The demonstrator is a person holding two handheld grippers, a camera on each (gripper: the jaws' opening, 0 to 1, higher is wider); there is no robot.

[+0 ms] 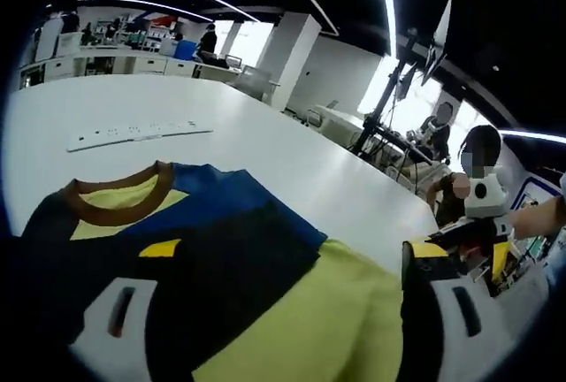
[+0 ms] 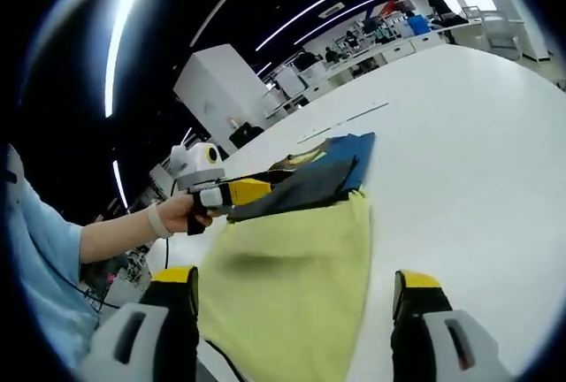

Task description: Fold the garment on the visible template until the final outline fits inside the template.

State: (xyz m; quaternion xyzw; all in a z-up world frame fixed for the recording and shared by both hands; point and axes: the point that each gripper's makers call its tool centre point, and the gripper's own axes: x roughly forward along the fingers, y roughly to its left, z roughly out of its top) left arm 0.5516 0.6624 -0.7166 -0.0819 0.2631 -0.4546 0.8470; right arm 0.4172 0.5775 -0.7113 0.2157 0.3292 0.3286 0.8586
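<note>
A T-shirt (image 1: pixel 265 223) with yellow, blue and dark panels and a brown collar (image 1: pixel 115 196) lies on the white table (image 1: pixel 292 152). My left gripper (image 1: pixel 294 249) hangs low over it, its yellow-tipped jaws wide apart, open, the dark panel between them. In the right gripper view the shirt (image 2: pixel 301 258) stretches away, yellow part nearest, dark fold (image 2: pixel 301 189) and blue part behind. My right gripper (image 2: pixel 296 278) is open above the yellow hem. A hand holds the left gripper (image 2: pixel 225 192) at the dark fold's edge. The right gripper (image 1: pixel 482 223) enters the left gripper view.
A long white strip with markings (image 1: pixel 133 133) lies on the table beyond the collar, also the thin strip (image 2: pixel 345 121) in the right gripper view. Bare tabletop (image 2: pixel 478 161) spreads to the shirt's side. Desks, stands and people are behind the table edge (image 1: pixel 416 134).
</note>
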